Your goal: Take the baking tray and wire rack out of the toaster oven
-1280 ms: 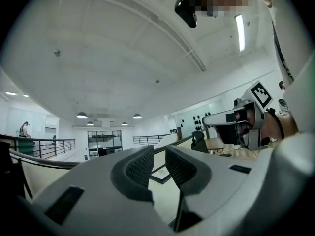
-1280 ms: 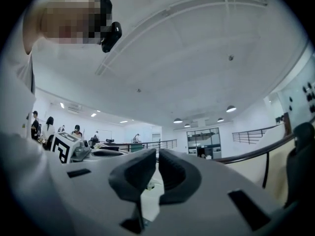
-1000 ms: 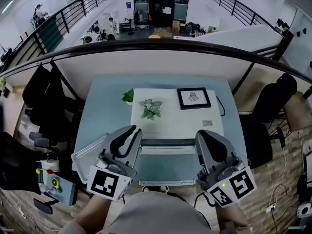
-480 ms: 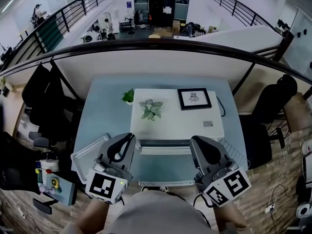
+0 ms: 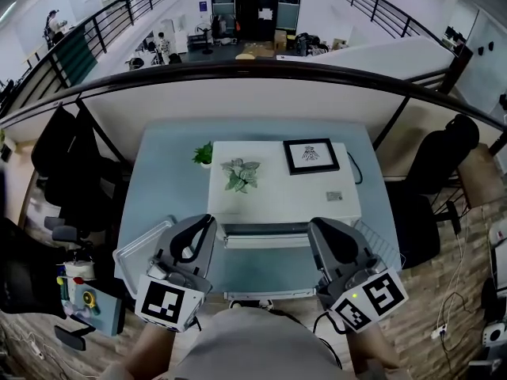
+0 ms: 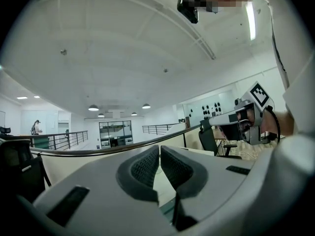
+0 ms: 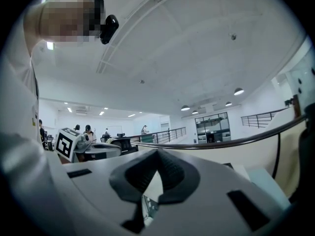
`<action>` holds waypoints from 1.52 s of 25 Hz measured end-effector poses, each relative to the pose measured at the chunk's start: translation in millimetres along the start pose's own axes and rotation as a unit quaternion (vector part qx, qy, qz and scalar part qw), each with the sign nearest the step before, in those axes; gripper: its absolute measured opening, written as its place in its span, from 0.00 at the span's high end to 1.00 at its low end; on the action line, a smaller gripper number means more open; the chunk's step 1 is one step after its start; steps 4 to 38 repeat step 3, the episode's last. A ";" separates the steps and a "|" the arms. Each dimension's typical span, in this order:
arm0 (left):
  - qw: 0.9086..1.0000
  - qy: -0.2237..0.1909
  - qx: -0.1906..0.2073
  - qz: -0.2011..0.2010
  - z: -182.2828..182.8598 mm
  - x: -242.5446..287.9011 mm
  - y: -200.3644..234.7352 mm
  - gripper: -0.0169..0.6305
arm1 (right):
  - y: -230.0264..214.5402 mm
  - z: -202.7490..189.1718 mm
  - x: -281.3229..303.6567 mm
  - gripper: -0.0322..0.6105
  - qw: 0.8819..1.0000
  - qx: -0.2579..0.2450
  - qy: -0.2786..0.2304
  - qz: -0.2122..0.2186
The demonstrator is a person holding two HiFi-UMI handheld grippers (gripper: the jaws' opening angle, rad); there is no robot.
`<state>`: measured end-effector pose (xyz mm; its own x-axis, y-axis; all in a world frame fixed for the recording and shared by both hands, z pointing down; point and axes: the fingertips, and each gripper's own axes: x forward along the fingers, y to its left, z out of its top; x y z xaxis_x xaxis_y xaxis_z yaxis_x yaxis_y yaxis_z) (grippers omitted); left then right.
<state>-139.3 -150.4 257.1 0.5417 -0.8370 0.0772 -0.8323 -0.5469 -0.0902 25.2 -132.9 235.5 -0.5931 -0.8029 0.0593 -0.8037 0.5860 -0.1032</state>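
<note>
Matt toaster oven (image 5: 276,203); ribbed fingers (image 6: 145,171)

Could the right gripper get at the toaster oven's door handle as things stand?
Probably yes: the right gripper hovers just beside the door handle with nothing between them, though its jaws are shut.

No legible text anywhere right now. Small label (image 5: 334,197) on top of the toaster oven (image 5: 277,182): print too tiny to read. Framed picture (image 5: 310,156) beside it: a drawing, no words I can make out. Marker cubes on the left gripper (image 5: 207,222) and right gripper (image 5: 317,225): b/w square patterns only, 0 letters or digits.
</note>
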 end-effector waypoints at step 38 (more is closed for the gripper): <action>1.000 0.001 0.003 -0.002 0.2 -0.9 -0.1 0.95 | -0.9 -2.3 0.2 0.95 1.000 -0.001 0.006 -0.002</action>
